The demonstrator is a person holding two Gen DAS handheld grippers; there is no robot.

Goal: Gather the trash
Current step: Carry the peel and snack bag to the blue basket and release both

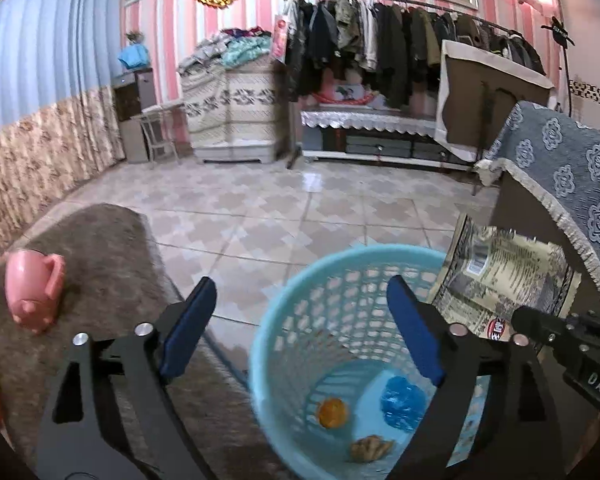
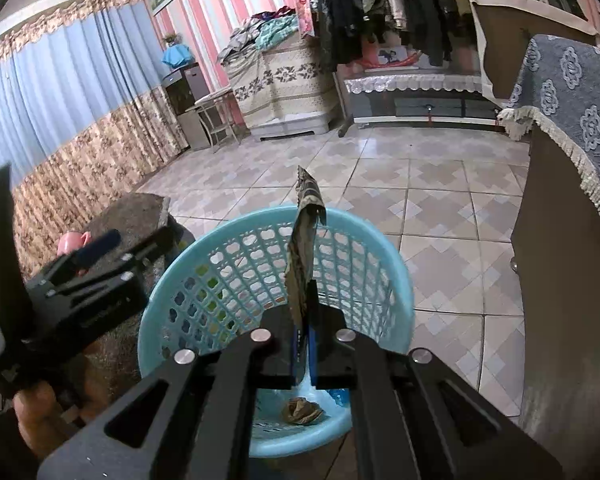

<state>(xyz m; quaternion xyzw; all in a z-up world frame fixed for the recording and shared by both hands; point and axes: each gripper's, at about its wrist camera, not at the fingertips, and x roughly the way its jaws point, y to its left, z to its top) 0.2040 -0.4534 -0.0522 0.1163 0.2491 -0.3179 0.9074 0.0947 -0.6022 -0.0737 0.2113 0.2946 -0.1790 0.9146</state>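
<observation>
Right fingers (image 2: 302, 344) pinching wrapper (image 2: 302, 256) above basket (image 2: 380, 240), left fingers (image 1: 300, 332) spread

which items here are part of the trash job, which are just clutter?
Job:
blue basket
printed wrapper, clamped in right gripper above the basket
orange scrap, blue wrapper, tan wad already inside
left gripper, open, empty

Clutter:
pink piggy bank
brown rug
clothes rack

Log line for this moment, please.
right gripper: shut on wrapper | over basket | left gripper: open, empty
</observation>
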